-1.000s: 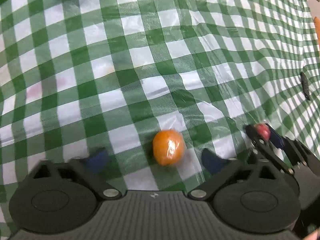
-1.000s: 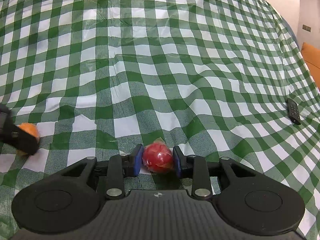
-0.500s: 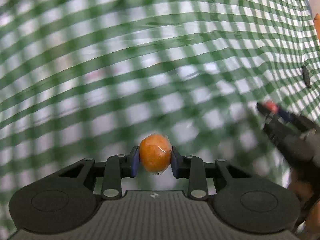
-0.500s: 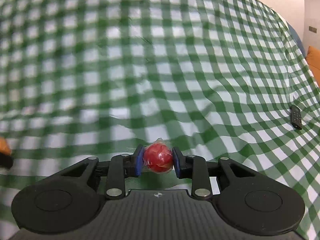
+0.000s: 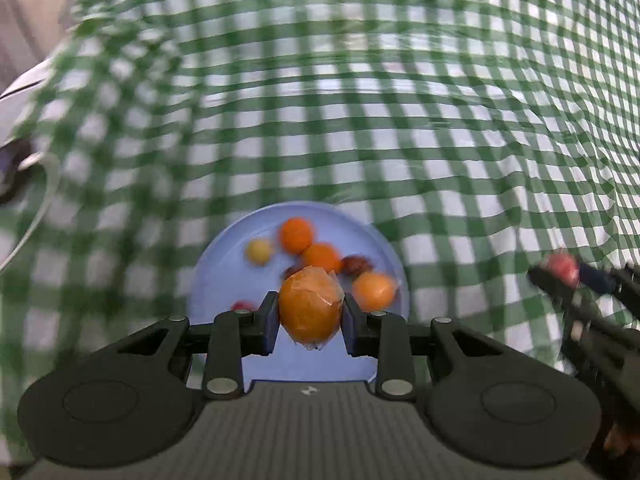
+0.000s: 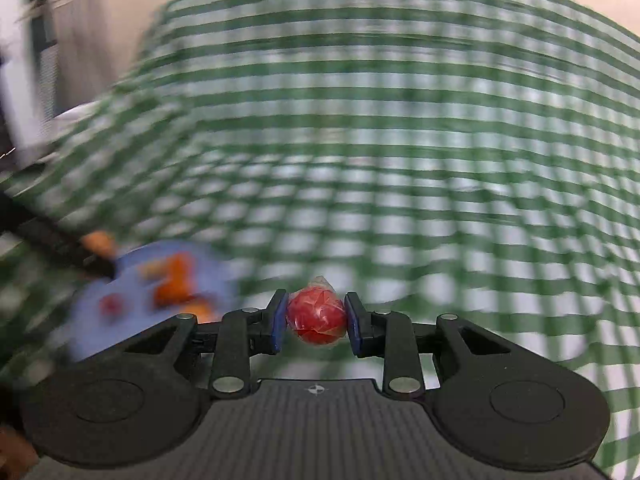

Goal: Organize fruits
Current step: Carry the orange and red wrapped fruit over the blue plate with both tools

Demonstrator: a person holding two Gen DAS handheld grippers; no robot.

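My left gripper is shut on a plastic-wrapped orange fruit and holds it above the near part of a blue plate. The plate holds several small fruits, among them orange ones, a yellow one and dark red ones. My right gripper is shut on a wrapped red fruit above the cloth, to the right of the blue plate. The right gripper also shows at the right edge of the left wrist view.
A green and white checked cloth covers the table. A white cable and a dark object lie at the far left edge. Pale furniture stands beyond the table's left end. Both views are motion-blurred.
My left gripper closed on the orange fruit, lifted it and swung left; the blue plate has come into view under it. My right gripper, still holding the red fruit, swung left too.
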